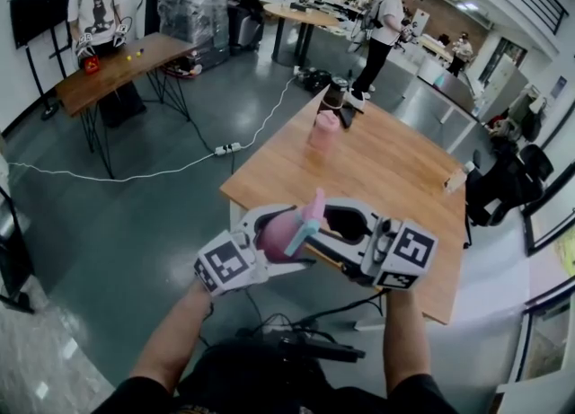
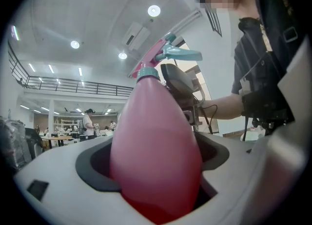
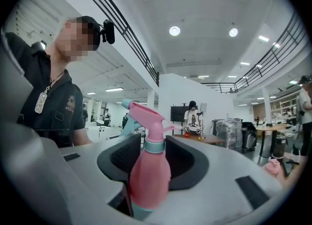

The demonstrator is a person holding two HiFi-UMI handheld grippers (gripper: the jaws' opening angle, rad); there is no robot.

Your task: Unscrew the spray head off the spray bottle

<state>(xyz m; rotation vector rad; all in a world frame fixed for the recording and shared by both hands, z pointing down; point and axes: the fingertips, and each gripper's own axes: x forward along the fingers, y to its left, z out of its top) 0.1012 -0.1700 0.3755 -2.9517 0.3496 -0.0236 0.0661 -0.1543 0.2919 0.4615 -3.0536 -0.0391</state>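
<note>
Gripping pink spray bottle [image 2: 156, 146] by wide body with left gripper [image 2: 153, 163]; pads pressed on both sides, neck pointing away past fingertips. Holding right gripper [image 3: 152, 160] around bottle's top: fingers [image 3: 187, 163] spread, teal collar [image 3: 155, 146] and spray head [image 3: 146, 116] standing between them, gap showing on one side, no squeeze. Spray head seated on neck, teal trigger [image 2: 183, 54] jutting beyond fingertips. Wooden table [image 1: 386, 170] below and beyond fingers. Second pink bottle [image 1: 323, 131] upright on table, well beyond fingers.
</note>
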